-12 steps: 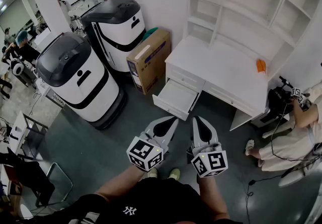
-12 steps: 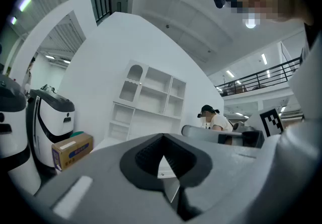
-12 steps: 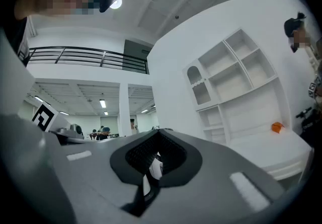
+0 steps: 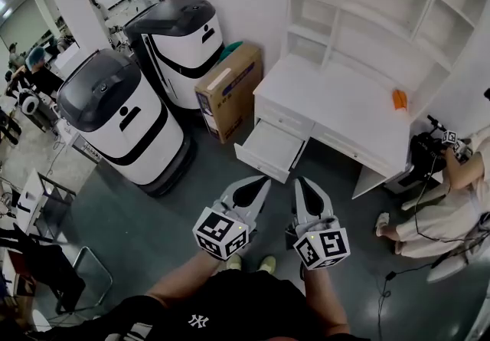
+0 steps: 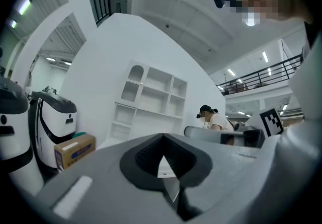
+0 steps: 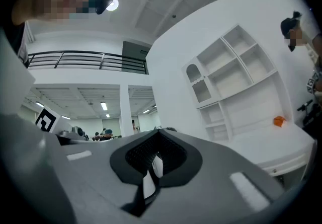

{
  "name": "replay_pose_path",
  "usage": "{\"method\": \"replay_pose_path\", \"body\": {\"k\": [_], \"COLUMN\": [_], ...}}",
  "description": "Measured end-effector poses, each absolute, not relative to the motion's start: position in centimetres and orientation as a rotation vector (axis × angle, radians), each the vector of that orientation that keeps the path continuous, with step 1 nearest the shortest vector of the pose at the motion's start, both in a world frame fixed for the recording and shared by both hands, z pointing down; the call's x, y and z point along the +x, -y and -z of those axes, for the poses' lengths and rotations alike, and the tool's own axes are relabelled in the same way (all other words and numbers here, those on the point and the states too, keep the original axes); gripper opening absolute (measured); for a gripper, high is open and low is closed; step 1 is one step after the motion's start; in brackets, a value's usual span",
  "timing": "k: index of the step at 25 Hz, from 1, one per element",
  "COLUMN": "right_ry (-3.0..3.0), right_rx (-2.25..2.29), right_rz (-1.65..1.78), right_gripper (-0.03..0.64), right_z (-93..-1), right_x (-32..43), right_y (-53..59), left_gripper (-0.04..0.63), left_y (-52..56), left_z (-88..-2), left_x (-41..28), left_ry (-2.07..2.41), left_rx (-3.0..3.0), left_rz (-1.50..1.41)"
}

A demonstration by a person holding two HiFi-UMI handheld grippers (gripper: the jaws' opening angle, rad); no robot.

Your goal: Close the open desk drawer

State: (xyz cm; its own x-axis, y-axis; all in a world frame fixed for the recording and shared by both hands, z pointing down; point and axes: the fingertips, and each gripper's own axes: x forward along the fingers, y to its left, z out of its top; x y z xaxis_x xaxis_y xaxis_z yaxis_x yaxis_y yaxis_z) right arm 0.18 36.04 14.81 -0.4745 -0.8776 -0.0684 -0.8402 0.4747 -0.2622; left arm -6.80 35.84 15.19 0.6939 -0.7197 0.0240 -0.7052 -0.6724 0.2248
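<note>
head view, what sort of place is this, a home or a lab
Likely a robotics lab or test hall, not a home: the white desk stands beside two big white-and-black machines, other people are at far left, and the right gripper view shows a railed mezzanine.

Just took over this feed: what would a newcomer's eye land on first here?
The pulled-out drawer at the left end of the white desk stands out most. Two big white-and-black machines stand left of it, with a cardboard box between. The left gripper and right gripper point at the drawer, fingers shut, not touching it.
</note>
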Motion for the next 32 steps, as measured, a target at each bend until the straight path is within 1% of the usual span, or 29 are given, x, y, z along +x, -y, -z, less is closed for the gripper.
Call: {"method": "replay_pose_path", "body": {"k": [4, 17, 32], "right_ry": [-2.488, -2.507, -2.551], "right_rx": [-1.479, -1.501, -1.438], "right_rz": [0.341, 0.369, 0.424], "right_gripper": [0.021, 0.021, 0.021], "right_z": [-15.1, -16.8, -18.6], "right_x": [1.0, 3.1, 6.2], "right_y": [-36.0, -36.0, -34.9], "left_gripper": [0.001, 0.001, 0.001], "left_y": [-35.8, -35.9, -35.3], "left_z": [-15.8, -17.9, -20.5], "left_x": [-6.8, -6.1, -3.4], "left_ry": [1.153, 1.217, 1.298], "left_rx": [2.676, 2.651, 2.605], "left_rz": [0.082, 0.014, -0.069]}}
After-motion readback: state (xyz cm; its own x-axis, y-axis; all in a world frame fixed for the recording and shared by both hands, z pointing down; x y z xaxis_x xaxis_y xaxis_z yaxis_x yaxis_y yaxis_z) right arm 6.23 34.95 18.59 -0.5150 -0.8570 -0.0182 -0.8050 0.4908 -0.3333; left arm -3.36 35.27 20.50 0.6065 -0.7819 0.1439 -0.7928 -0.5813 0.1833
